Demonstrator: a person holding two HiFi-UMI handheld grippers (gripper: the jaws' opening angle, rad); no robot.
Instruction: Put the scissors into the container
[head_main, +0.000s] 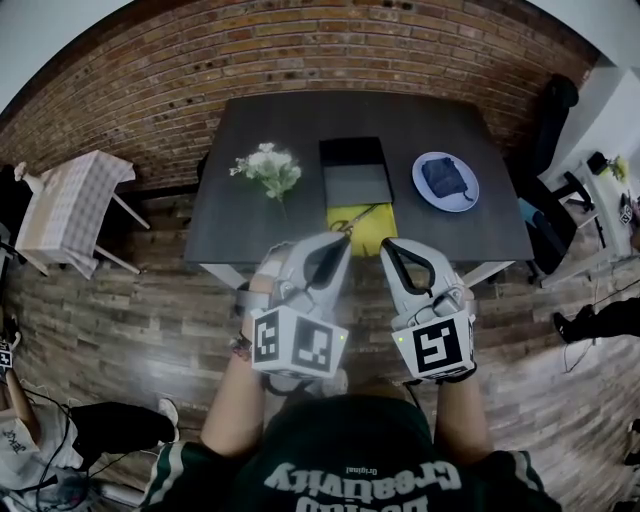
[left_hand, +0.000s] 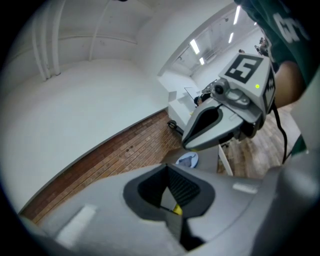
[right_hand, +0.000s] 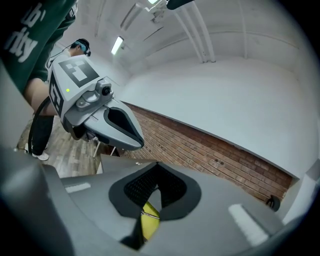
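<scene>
The scissors (head_main: 354, 219) lie on a yellow mat (head_main: 368, 233) at the near edge of the dark table (head_main: 250, 215). Just behind the mat stands the black container (head_main: 355, 170), its lid raised at the back. My left gripper (head_main: 343, 240) and right gripper (head_main: 387, 245) are held side by side in front of the table, tips toward the mat, both shut and holding nothing. In the left gripper view the jaws (left_hand: 169, 167) meet at the tip, and a sliver of yellow shows through them. The right gripper view shows closed jaws (right_hand: 157, 164) with the yellow mat (right_hand: 149, 222) behind.
White flowers (head_main: 268, 168) lie on the table's left part. A blue plate (head_main: 446, 181) bearing a dark object sits on the right. A brick wall runs behind the table. A small checked table (head_main: 70, 205) stands at the left, and chairs and gear at the right.
</scene>
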